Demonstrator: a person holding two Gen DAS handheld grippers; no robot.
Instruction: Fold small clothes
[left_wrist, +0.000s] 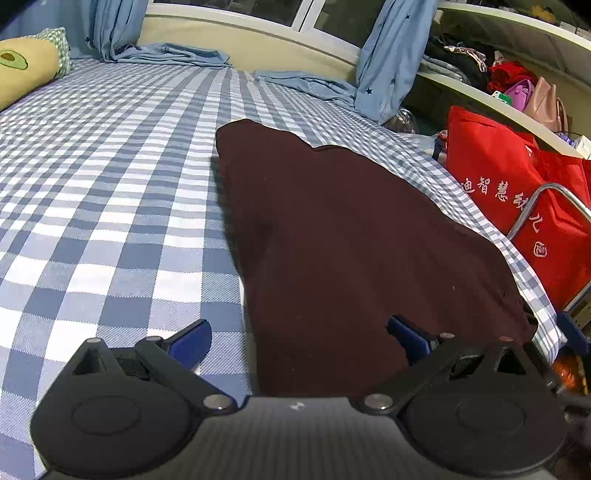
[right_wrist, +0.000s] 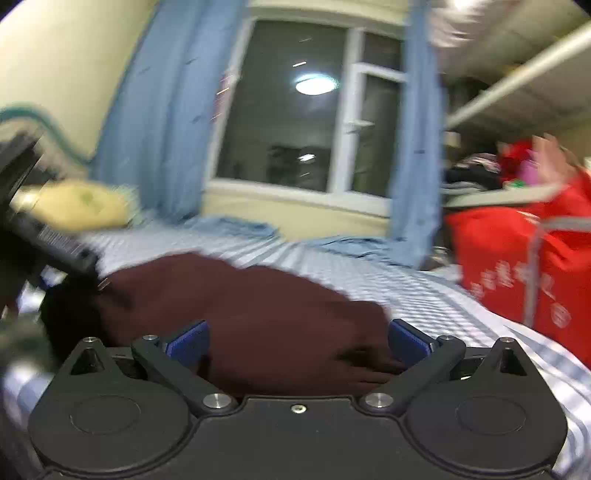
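Note:
A dark maroon garment (left_wrist: 351, 240) lies flat on the blue-and-white checked bed sheet (left_wrist: 110, 184), near the bed's right edge. My left gripper (left_wrist: 299, 339) is open just above the garment's near edge, its left finger over the sheet and its right finger over the cloth. In the blurred right wrist view the same garment (right_wrist: 258, 314) lies in front of my right gripper (right_wrist: 297, 341), which is open with the cloth between and below its blue pads. The left gripper's black body (right_wrist: 44, 251) shows at that view's left edge.
A yellow avocado pillow (left_wrist: 26, 70) lies at the bed's far left. Blue curtains (left_wrist: 391, 55) hang at the window, their ends on the bed. A red bag (left_wrist: 517, 199) and a metal rail (left_wrist: 546, 195) stand beside the bed's right edge, under cluttered shelves (left_wrist: 509, 81).

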